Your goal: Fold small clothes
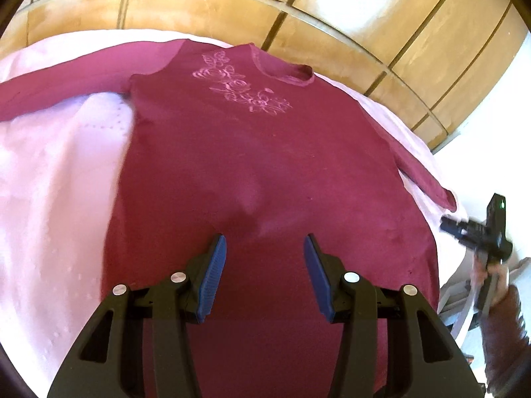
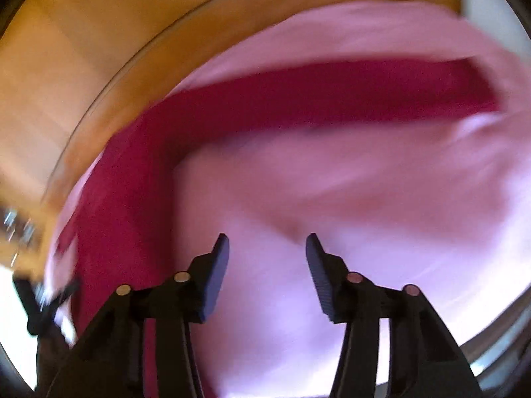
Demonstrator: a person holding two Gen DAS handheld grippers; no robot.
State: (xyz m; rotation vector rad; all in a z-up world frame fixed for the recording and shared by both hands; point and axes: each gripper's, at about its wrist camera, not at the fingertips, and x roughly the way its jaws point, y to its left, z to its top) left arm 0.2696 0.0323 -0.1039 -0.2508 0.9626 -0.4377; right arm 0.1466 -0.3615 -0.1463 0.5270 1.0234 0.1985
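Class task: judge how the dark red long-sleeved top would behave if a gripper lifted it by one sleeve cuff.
The red top would probably droop limply: it lies flat with soft wrinkles on the pink cover. It looks thin, so likely light. Its sleeve would likely rise first, the body dragging after.

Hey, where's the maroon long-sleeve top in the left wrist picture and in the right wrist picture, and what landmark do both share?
Left wrist view: the maroon top fills the centre, flat and front up, with the collar at the far end.
Right wrist view: the same top, blurred, runs up the left side, with one sleeve stretching right across the upper middle.
Shared landmark: the pink sheet under the top.
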